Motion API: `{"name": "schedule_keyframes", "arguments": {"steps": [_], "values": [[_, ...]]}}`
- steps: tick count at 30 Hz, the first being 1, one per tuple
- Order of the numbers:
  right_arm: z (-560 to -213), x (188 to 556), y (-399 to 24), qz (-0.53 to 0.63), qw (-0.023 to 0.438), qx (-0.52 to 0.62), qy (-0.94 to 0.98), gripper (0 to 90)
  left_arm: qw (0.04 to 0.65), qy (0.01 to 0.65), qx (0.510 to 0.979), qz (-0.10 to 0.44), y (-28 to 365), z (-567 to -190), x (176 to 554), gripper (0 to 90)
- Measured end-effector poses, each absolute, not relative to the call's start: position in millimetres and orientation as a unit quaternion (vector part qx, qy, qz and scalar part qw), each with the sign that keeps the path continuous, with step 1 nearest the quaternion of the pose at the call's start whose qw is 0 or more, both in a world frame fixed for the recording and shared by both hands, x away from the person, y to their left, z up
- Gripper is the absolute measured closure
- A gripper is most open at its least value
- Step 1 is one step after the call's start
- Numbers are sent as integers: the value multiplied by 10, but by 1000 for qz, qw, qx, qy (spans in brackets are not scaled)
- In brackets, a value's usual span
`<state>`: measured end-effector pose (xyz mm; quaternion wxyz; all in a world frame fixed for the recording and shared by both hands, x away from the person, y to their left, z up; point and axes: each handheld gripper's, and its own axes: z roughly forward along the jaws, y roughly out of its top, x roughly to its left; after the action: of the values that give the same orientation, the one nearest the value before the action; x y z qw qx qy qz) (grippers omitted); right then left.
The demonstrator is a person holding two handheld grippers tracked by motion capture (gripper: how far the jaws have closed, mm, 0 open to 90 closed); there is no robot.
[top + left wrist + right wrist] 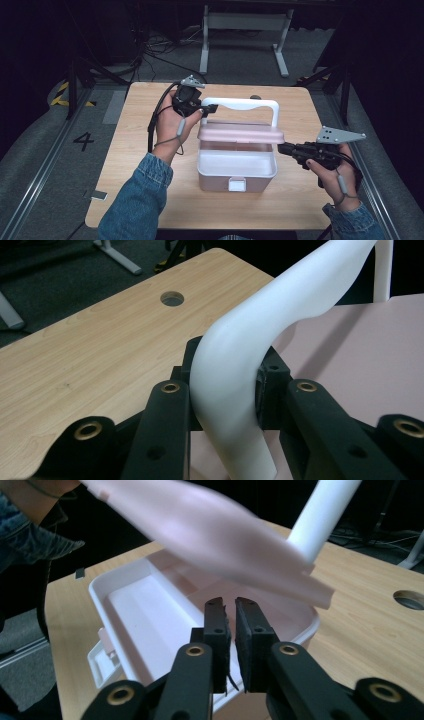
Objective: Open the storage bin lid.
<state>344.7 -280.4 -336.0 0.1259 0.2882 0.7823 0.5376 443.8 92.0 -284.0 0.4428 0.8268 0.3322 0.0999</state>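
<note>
Sitting mid-table, the pink plastic storage box (236, 170) has its flat pink lid (241, 133) half raised. The right gripper (283, 148), jaws closed on nothing, waits beside it. Farther back, the left gripper (209, 108) clamps the white carry handle (240, 104). Next, probably: swing the lid fully open.
</note>
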Motion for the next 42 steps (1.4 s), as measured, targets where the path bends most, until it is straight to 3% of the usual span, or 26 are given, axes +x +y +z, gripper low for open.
{"name": "schedule_keyframes", "arguments": {"steps": [6,10,15,31,37,42], "values": [[-3394,3484,-2780,544,112,291,779,872,449,331,824,100,950,-2877,4401,681],[-3396,3491,-2773,545,111,291,778,882,471,333,808,120,1009,-2918,4360,444],[-3398,3493,-2768,545,110,291,778,884,480,333,802,125,1073,-2897,4306,339],[-3382,3483,-2749,550,112,294,774,900,464,346,799,164,1586,-2893,3913,307],[-3348,3502,-2740,555,113,295,770,900,408,336,829,180,1675,-3046,3766,272],[-3330,3517,-2734,558,113,296,767,900,397,330,837,180,1708,-3130,3688,268]]}}
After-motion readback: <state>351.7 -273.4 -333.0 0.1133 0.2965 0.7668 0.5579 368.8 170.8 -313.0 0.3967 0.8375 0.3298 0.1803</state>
